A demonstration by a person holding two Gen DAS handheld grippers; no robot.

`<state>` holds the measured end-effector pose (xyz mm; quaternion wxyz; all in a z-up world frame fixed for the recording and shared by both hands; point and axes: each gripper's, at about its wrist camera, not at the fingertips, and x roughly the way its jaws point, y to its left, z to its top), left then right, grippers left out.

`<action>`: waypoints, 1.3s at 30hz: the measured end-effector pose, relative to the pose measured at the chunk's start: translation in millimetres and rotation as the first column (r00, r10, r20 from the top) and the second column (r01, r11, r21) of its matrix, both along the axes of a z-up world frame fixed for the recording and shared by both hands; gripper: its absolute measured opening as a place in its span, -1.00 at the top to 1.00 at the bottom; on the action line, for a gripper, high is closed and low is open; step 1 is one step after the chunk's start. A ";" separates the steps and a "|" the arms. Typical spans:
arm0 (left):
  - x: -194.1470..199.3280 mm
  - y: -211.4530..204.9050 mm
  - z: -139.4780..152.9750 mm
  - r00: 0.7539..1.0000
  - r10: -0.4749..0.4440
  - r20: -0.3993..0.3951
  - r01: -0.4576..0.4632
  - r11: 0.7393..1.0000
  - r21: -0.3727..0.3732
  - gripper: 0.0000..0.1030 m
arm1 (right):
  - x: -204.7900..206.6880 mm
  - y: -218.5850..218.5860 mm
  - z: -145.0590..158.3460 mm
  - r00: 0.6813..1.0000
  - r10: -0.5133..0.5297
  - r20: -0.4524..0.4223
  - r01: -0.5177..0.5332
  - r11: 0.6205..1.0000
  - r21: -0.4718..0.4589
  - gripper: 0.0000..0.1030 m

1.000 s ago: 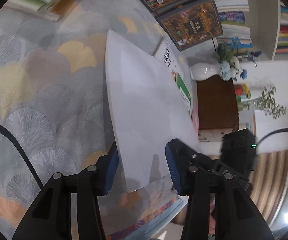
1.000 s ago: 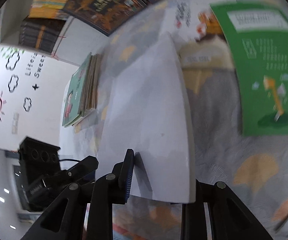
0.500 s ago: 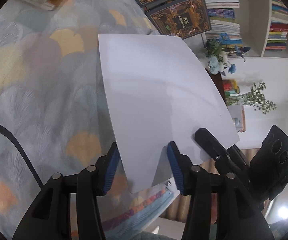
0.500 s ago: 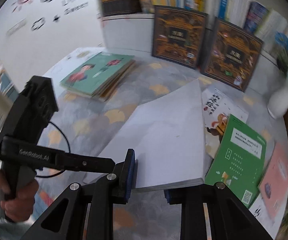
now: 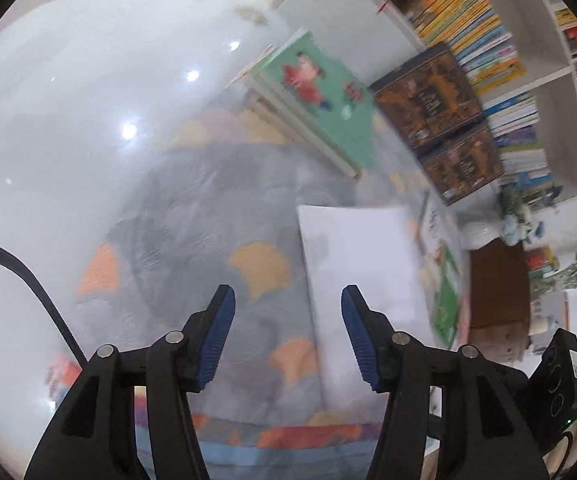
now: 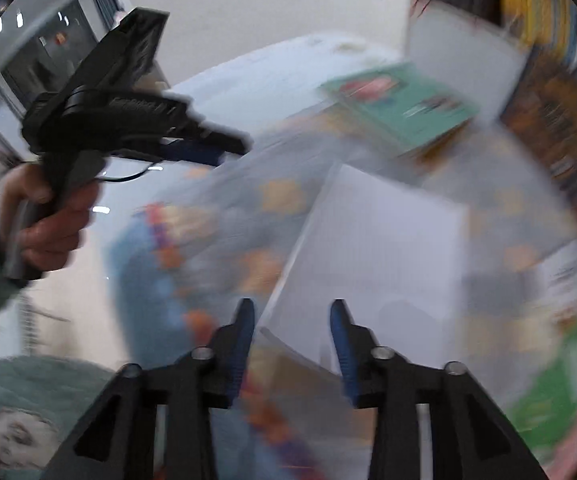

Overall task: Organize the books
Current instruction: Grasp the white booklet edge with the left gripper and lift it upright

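The white book [image 5: 358, 264] is lying flat on the patterned rug [image 5: 216, 208], near the green book stack [image 5: 320, 100]. Both the left claw [image 5: 286, 336] and the right claw [image 6: 291, 344] are opening, gripping nothing.

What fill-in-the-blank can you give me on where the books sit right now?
1. The white book lies flat on the patterned ____.
2. The cover of the top book on the stack is ____.
3. Between the left gripper pads there is ____.
Missing: rug; green; nothing
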<state>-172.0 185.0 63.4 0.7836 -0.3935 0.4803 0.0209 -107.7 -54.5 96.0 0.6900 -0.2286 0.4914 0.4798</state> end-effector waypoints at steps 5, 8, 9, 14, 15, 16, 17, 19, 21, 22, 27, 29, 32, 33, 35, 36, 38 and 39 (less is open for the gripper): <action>19.4 -39.2 -34.9 0.984 -0.144 -0.106 0.138 0.989 -0.057 -0.11 | 36.1 -26.4 -27.6 0.952 -0.200 -0.230 0.217 0.975 0.050 0.18; 30.0 -68.0 -51.2 0.971 -0.214 -0.111 0.202 0.973 -0.112 -0.11 | 70.2 -60.4 -40.5 0.883 -0.403 -0.243 0.423 0.905 0.036 0.17; 31.2 -75.8 -55.9 0.966 -0.232 -0.112 0.218 0.968 -0.121 -0.11 | 78.8 -71.7 -45.0 0.859 -0.453 -0.239 0.472 0.881 0.029 0.17; 25.9 -113.6 -59.0 0.939 -0.326 -0.112 0.318 0.944 -0.085 0.21 | 96.8 -107.6 -70.9 0.791 -0.544 -0.281 0.569 0.822 0.009 0.17; 25.2 -117.4 -57.5 0.941 -0.323 -0.106 0.315 0.945 -0.084 0.21 | 95.4 -110.9 -75.1 0.788 -0.549 -0.279 0.576 0.818 0.017 0.22; 23.5 -118.0 -57.4 0.942 -0.321 -0.102 0.312 0.945 -0.097 0.21 | 93.3 -113.9 -76.6 0.790 -0.551 -0.269 0.580 0.814 0.034 0.25; 22.6 -117.9 -58.6 0.944 -0.314 -0.100 0.302 0.946 -0.114 0.21 | 90.3 -115.2 -76.9 0.795 -0.549 -0.257 0.579 0.813 0.052 0.28; 21.2 -119.4 -60.1 0.954 -0.284 -0.093 0.271 0.954 -0.128 0.21 | 85.2 -112.8 -77.4 0.802 -0.534 -0.266 0.567 0.821 0.062 0.29; 20.1 -120.1 -59.1 0.959 -0.270 -0.086 0.259 0.958 -0.124 0.21 | 84.1 -109.1 -77.3 0.816 -0.520 -0.255 0.549 0.834 0.055 0.32; 18.2 -119.7 -59.2 0.961 -0.264 -0.083 0.253 0.959 -0.125 0.21 | 84.0 -106.9 -74.8 0.823 -0.519 -0.231 0.541 0.840 0.040 0.35; 11.6 -124.0 -59.8 0.968 -0.232 -0.092 0.222 0.969 -0.108 0.21 | 99.9 -115.1 -73.2 0.813 -0.561 -0.157 0.571 0.821 0.020 0.28; 10.9 -125.4 -60.6 0.971 -0.222 -0.088 0.212 0.971 -0.108 0.12 | 105.7 -111.9 -86.2 0.823 -0.521 -0.226 0.531 0.847 -0.018 0.28; 12.3 -123.7 -64.1 0.986 -0.155 -0.062 0.144 0.977 -0.158 0.03 | 100.7 -105.6 -86.3 0.858 -0.463 -0.225 0.477 0.879 0.011 0.24; 11.3 -122.3 -65.4 0.990 -0.131 -0.056 0.120 0.978 -0.171 0.03 | 99.5 -105.2 -86.0 0.860 -0.461 -0.219 0.476 0.879 0.018 0.24; 6.1 -117.2 -62.2 0.999 -0.049 -0.013 0.045 0.975 -0.219 0.03 | 101.1 -110.1 -88.1 0.849 -0.462 -0.256 0.488 0.872 0.042 0.24; 4.1 -117.3 -54.8 0.999 -0.023 0.041 0.033 0.967 -0.253 0.04 | 103.2 -116.7 -89.5 0.835 -0.469 -0.289 0.504 0.862 0.056 0.24; 3.0 -118.4 -34.8 0.990 0.002 0.138 0.040 0.953 -0.301 0.08 | 111.4 -125.8 -93.0 0.795 -0.479 -0.371 0.540 0.839 0.075 0.24; 4.0 -119.2 -26.8 0.985 0.002 0.172 0.051 0.950 -0.309 0.08 | 114.9 -129.4 -94.9 0.777 -0.479 -0.409 0.554 0.828 0.082 0.25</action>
